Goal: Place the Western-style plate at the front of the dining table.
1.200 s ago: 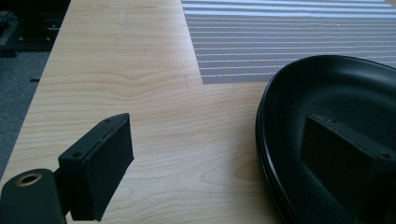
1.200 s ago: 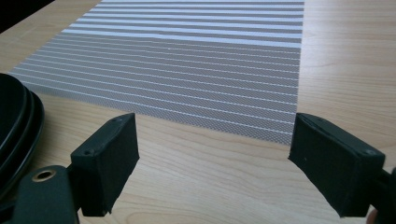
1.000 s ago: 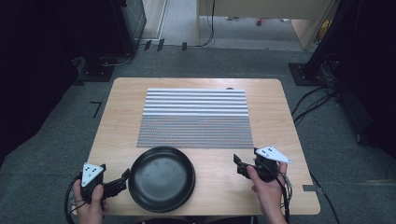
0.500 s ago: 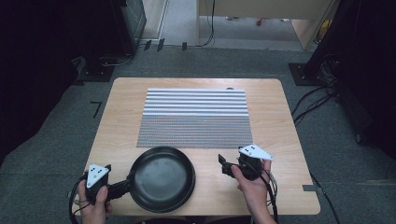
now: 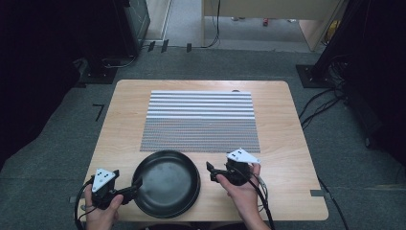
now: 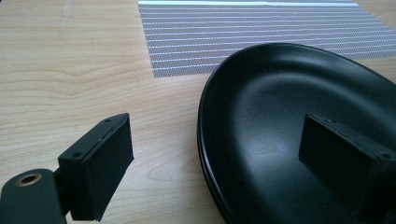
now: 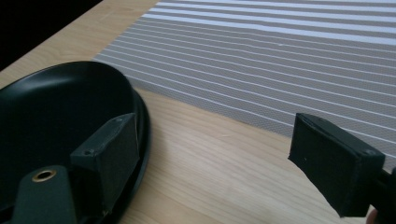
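- Left tongs (image 5: 135, 185) are closing in on the shallow round black metal dish (image 5: 166, 182), jaws wide, straddling its left rim.
- Right tongs (image 5: 210, 171), also wide, are nearing its right rim; a two-sided lift looks imminent.
- Dish is sitting at the wooden bench's (image 5: 282, 143) near edge, below the striped grey woven mat (image 5: 200, 120).

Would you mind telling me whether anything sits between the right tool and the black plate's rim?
Nothing visible does. The right tool is open beside the black plate, with bare wooden table in the gap between them. The striped mat lies farther back, off that path. The left tool already straddles the opposite rim.
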`<act>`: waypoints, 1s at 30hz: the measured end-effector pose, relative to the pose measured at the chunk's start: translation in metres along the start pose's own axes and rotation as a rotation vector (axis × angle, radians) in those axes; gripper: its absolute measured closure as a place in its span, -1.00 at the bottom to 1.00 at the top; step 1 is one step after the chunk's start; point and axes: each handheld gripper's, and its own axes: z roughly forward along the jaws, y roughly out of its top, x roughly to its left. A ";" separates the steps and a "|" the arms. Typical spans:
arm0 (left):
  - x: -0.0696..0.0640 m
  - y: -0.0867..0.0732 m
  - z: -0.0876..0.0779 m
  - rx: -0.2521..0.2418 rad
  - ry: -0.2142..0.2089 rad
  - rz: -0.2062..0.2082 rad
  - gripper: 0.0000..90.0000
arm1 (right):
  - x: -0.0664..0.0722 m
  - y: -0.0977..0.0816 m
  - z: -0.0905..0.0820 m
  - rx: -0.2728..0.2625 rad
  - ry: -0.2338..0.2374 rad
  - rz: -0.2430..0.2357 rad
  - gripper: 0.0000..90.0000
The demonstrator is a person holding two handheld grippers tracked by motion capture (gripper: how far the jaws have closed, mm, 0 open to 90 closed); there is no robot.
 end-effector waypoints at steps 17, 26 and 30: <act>0.004 -0.006 0.010 0.092 -0.012 -0.038 -0.20 | 0.030 -0.009 0.025 0.025 0.100 0.033 0.12; 0.010 -0.009 0.012 0.121 -0.044 -0.060 0.15 | 0.028 -0.017 0.036 0.132 0.217 0.163 0.63; 0.010 -0.010 0.013 0.135 -0.058 -0.064 0.24 | 0.023 -0.021 0.035 0.116 0.233 0.223 0.74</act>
